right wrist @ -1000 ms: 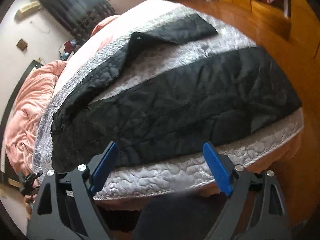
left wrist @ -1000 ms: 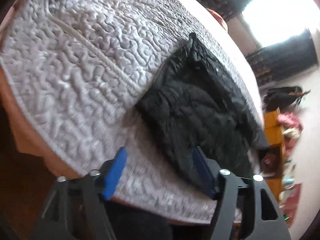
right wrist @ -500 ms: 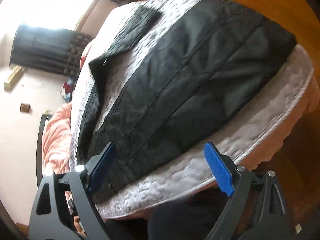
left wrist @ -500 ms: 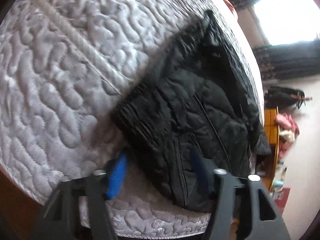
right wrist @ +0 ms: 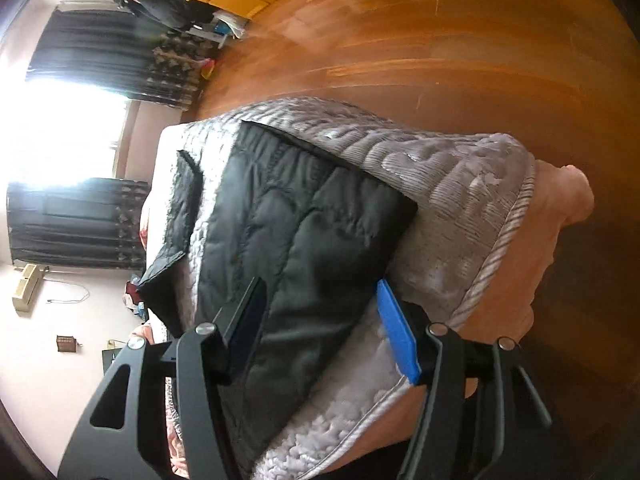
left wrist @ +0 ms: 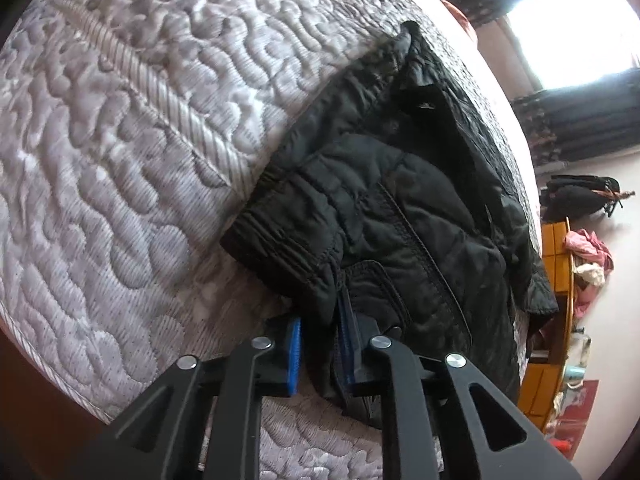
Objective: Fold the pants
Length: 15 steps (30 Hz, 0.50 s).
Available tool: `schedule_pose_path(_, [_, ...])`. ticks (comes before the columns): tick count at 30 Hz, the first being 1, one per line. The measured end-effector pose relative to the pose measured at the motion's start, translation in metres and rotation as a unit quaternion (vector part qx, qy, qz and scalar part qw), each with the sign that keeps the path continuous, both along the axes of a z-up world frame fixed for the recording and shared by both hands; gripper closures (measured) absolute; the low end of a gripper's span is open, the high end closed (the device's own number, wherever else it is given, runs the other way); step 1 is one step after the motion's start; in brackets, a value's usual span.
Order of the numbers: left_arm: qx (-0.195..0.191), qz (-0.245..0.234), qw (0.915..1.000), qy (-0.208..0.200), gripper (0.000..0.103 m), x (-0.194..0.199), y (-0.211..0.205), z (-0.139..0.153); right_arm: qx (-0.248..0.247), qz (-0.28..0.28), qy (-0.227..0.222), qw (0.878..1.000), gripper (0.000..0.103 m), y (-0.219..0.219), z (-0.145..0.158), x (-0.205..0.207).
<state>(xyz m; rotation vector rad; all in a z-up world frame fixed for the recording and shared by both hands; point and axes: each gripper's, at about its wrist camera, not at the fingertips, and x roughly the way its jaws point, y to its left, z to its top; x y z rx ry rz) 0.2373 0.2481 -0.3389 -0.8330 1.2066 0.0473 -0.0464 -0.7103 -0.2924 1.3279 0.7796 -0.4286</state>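
Grey quilted mattress cover [left wrist: 132, 152], wooden floor [right wrist: 460, 52], dark curtains [right wrist: 80, 216], orange cabinet [left wrist: 554, 280], bright window [right wrist: 60, 132]

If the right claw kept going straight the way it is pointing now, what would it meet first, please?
Most likely the black quilted pants: the open right claw already straddles the near leg end on the grey quilted mattress, so fabric lies directly ahead, though depth is unclear.

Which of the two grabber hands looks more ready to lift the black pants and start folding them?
Left. The left gripper is closed on the waistband of the black pants, while the right gripper is open, straddling a pant leg above the mattress.
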Motion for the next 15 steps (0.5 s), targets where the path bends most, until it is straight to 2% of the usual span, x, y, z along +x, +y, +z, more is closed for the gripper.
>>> schedule_pose_path(3, [0.002, 0.011, 0.9999, 0.003, 0.089, 0.000, -0.001, 0.001, 0.005, -0.004, -0.009, 1.000, 0.045, -0.004, -0.004, 0.006])
schedule_pose_path(5, [0.001, 0.028, 0.9996, 0.001, 0.091, -0.007, 0.007, 0.004, 0.001, -0.002, -0.013, 1.000, 0.064, -0.004, -0.010, 0.001])
schedule_pose_path(6, [0.002, 0.038, 0.9993, -0.002, 0.092, -0.009, 0.009, 0.007, 0.003, 0.004, -0.016, 1.000, 0.078, -0.003, -0.010, 0.002])
schedule_pose_path(9, [0.006, 0.064, 0.9979, -0.011, 0.094, -0.018, 0.016, 0.015, 0.002, 0.018, -0.022, 1.000, 0.084, 0.002, -0.008, 0.000])
schedule_pose_path(15, [0.008, 0.106, 0.9942, -0.015, 0.094, -0.047, 0.055, 0.021, 0.005, 0.054, -0.022, 0.998, 0.086, 0.034, -0.001, -0.002])
